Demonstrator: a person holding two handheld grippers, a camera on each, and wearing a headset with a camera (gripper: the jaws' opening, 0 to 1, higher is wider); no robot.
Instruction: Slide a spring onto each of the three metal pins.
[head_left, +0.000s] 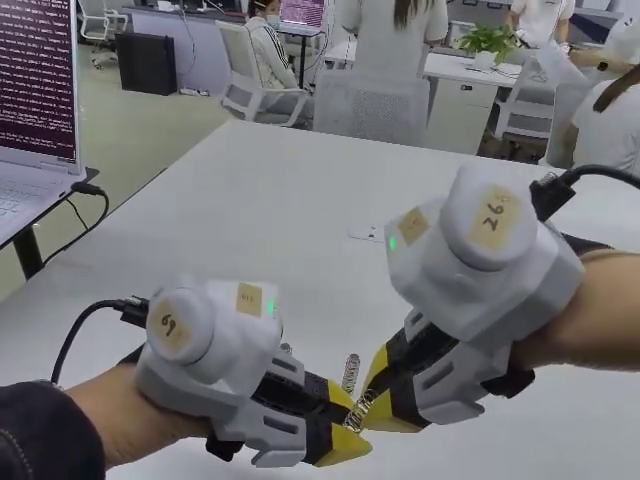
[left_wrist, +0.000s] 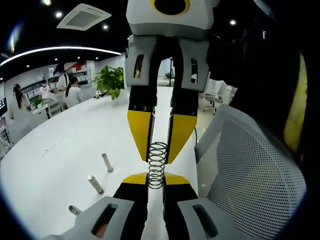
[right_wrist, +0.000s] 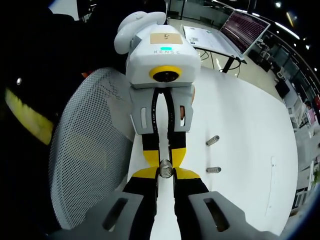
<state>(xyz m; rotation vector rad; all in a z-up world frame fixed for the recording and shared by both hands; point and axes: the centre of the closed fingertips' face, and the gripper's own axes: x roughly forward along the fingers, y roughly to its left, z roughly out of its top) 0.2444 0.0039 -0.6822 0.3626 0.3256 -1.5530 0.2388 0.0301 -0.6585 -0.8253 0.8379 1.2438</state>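
A spring (left_wrist: 156, 165) is held in the air between two grippers that meet tip to tip above the white worktop (left_wrist: 75, 150). Its lower end is pinched in the nearly closed jaws of the left gripper (left_wrist: 156, 179), and its upper part is clasped between the yellow-tipped jaws of the right gripper (right_wrist: 166, 175), which are also drawn in against the coil. Three metal pins (left_wrist: 95, 184) are seen on the worktop off to one side, well apart from the spring. One of them is upright, while the other two look ribbed; whether they carry springs cannot be told. A mesh chair back (left_wrist: 250, 170) is seen beside the worktop edge.
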